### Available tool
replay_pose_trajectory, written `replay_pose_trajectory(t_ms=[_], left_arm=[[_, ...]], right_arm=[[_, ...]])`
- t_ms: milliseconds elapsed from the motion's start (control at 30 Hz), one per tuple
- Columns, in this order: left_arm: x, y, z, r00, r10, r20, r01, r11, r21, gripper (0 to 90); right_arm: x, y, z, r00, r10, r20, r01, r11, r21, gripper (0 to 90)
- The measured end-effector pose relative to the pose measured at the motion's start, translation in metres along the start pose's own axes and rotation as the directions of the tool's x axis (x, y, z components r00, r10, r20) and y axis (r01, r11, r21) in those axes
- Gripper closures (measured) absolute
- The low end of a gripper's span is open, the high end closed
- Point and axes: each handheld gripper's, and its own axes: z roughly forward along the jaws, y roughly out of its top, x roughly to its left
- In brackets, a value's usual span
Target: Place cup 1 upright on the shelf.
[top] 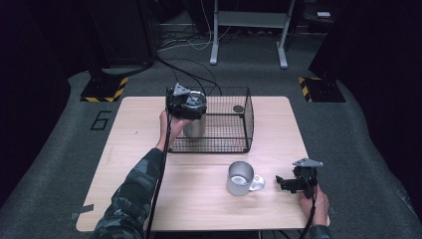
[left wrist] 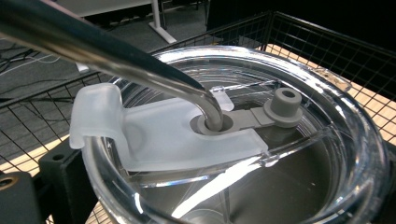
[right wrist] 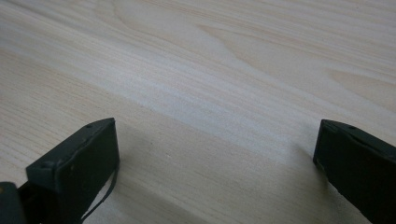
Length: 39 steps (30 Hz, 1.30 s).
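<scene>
1. Wire basket [top: 234, 144], black mesh, sits at the far middle of my wooden tabletop [top: 149, 199]. Inside it, at the left end, stands a steel tumbler [top: 193, 128], upright, and a small dark round thing [top: 238, 108] lies near the far right corner; can't tell what that one is.
2. My left tongs [top: 185, 102] are right over that tumbler. From the left gripper view I'm looking down on its clear lid [left wrist: 345, 140], with a bent metal straw [left wrist: 116, 56] going through the lid's hole and a frosted flip tab [left wrist: 140, 135] beside it. I honestly can't tell if these tongs are spread or pinching the tumbler.
3. Nearer me, outside the basket, a steel mug [top: 240, 178] stands upright on the tabletop, handle to the right. Looks empty from above.
4. My right tongs [top: 282, 182] are low over the tabletop just right of the mug's handle, spread wide, pinching nothing.
</scene>
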Motion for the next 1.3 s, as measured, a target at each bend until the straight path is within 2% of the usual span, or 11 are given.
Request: replay_pose_trajectory(t_ms=[700,967,1300], left_arm=[[0.005,-0.013,0.013,0.9990,-0.019,-0.040,0.021,0.9992,0.033,3.7],[0.005,-0.018,0.016,0.9988,-0.024,-0.042,0.026,0.9981,0.056,3.7],[0.004,-0.023,0.016,0.9987,-0.031,-0.041,0.033,0.9984,0.045,3.7]], right_arm=[[0.000,0.000,0.000,1.0000,0.000,0.000,0.000,1.000,0.000,0.0],[0.000,0.000,0.000,1.0000,0.000,0.000,0.000,1.000,0.000,0.0],[0.000,0.000,0.000,1.0000,-0.001,0.000,0.001,1.000,0.001,0.0]])
